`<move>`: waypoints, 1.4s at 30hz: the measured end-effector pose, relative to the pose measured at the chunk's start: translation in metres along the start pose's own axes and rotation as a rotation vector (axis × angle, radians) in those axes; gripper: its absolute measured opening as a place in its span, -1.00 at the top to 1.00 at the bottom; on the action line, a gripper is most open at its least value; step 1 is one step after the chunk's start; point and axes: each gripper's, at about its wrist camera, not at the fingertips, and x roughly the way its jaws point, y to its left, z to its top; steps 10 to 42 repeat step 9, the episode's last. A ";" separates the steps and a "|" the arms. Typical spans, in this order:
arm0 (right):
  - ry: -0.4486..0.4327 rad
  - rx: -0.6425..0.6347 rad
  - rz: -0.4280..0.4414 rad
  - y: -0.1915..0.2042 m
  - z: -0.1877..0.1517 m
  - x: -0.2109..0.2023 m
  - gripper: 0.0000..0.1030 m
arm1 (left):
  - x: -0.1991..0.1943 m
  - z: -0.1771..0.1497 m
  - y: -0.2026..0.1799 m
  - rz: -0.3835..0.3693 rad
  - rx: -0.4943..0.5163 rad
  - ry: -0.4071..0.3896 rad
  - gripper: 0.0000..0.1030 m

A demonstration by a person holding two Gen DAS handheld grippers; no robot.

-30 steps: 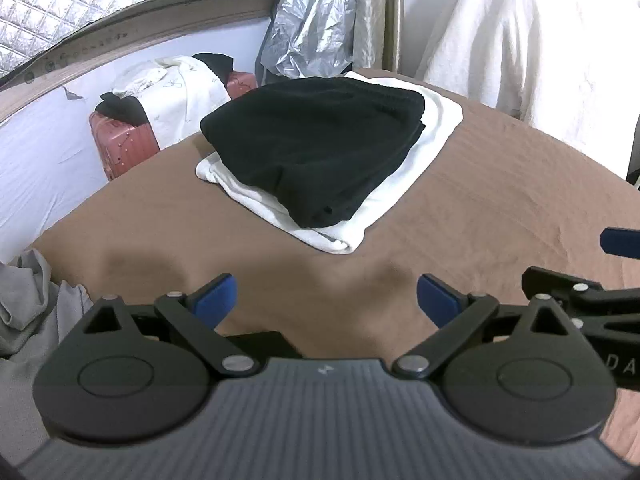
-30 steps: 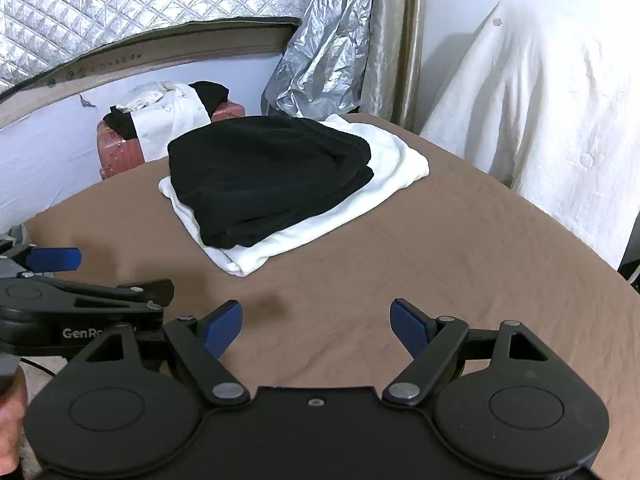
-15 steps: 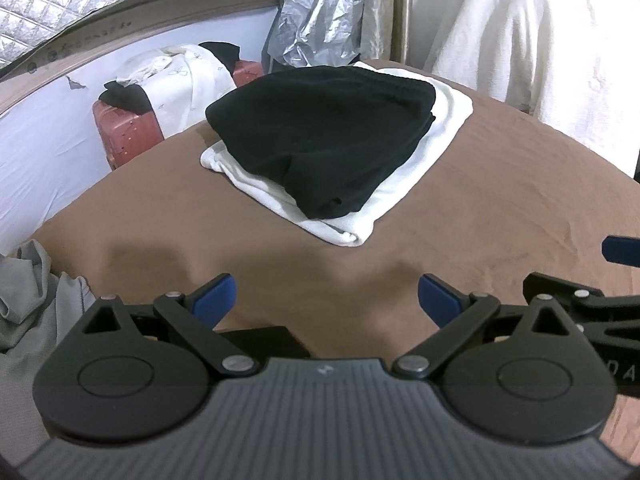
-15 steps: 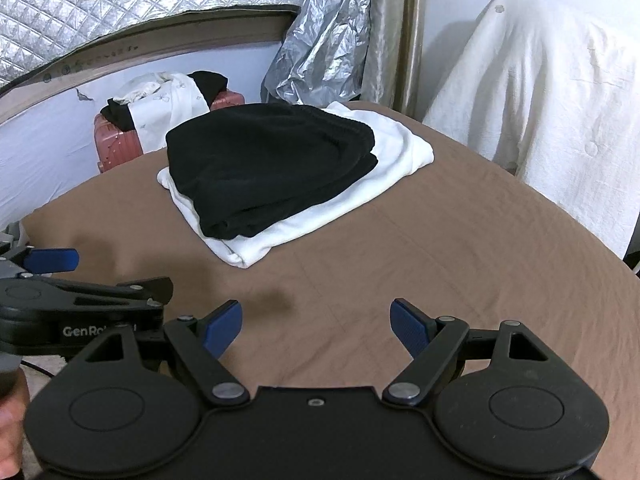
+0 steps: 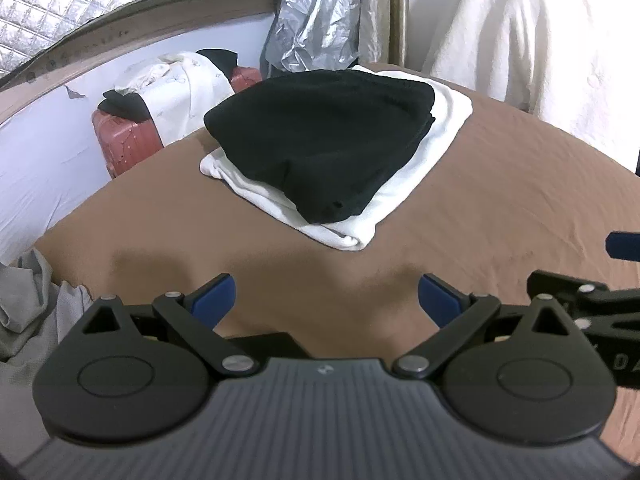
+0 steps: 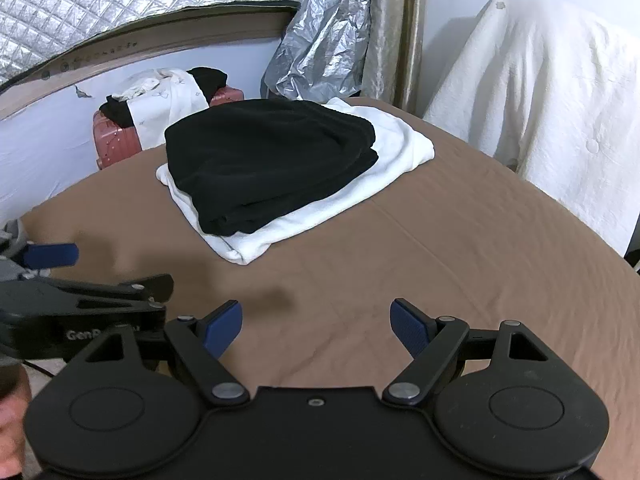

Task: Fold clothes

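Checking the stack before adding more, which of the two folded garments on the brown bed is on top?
The black garment is on top. It rests on the folded white garment, whose edges stick out beneath it on the brown bed.

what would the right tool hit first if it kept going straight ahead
Probably the brown sheet, then the near corner of the white garment under the black one. The right tool is open and holds nothing; depth is unclear.

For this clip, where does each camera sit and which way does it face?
Left wrist: on the left tongs, facing forward over the brown bed at the black garment on the white garment; right tongs' fingers at right edge.
Right wrist: on the right tongs, same heading; left tongs at left.
Shared: stack, red suitcase.
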 end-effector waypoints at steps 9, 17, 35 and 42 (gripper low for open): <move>-0.007 0.047 -0.025 -0.014 -0.003 -0.005 -0.65 | 0.002 0.002 0.002 -0.022 -0.039 0.010 -0.93; -0.007 0.047 -0.025 -0.014 -0.003 -0.005 -0.65 | 0.002 0.002 0.002 -0.022 -0.039 0.010 -0.93; -0.007 0.047 -0.025 -0.014 -0.003 -0.005 -0.65 | 0.002 0.002 0.002 -0.022 -0.039 0.010 -0.93; -0.007 0.047 -0.025 -0.014 -0.003 -0.005 -0.65 | 0.002 0.002 0.002 -0.022 -0.039 0.010 -0.93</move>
